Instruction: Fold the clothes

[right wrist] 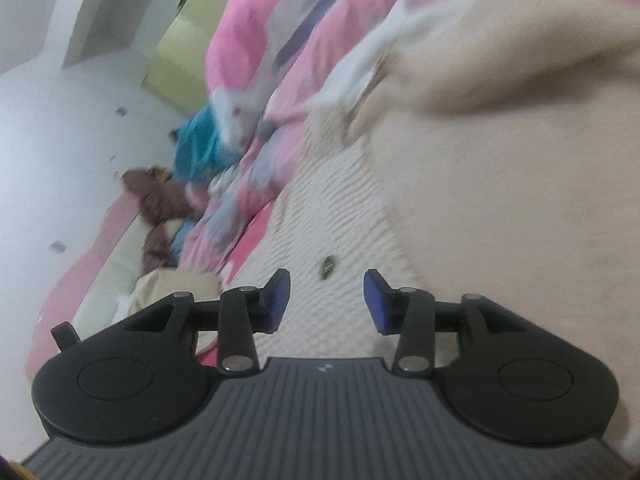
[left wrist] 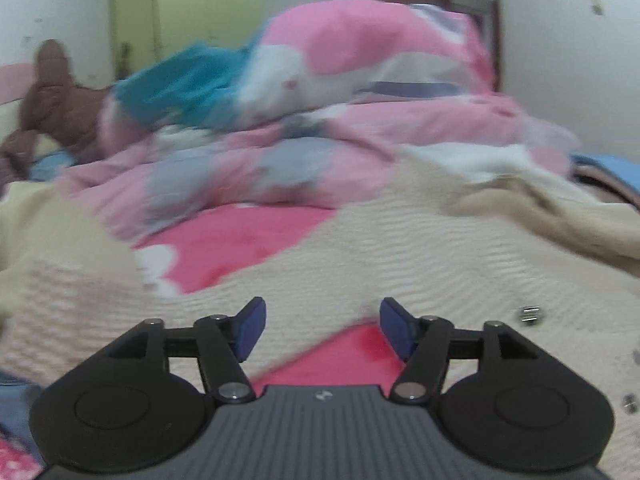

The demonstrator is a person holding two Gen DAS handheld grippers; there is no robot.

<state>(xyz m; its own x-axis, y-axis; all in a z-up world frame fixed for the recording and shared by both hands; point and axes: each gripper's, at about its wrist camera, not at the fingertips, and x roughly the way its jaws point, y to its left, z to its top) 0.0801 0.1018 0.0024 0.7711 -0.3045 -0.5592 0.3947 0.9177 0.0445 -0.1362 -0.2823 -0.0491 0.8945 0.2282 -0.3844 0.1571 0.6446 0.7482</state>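
Note:
A cream ribbed knit garment (left wrist: 400, 248) lies spread over the pink bed sheet (left wrist: 240, 240), with a small metal button (left wrist: 531, 314) on it. My left gripper (left wrist: 322, 330) hovers above its near part, open, nothing between the blue pads. In the tilted right wrist view the same cream garment (right wrist: 500, 184) fills the right side, its button (right wrist: 328, 266) just ahead of the fingers. My right gripper (right wrist: 326, 300) is open above the knit with nothing between its pads. Both views are blurred.
A heaped pink, white and grey duvet (left wrist: 320, 120) lies beyond the garment, with a teal cloth (left wrist: 180, 88) and a brown plush toy (left wrist: 56, 100) to its left. Pale green wardrobe doors (left wrist: 180, 20) and white walls stand behind.

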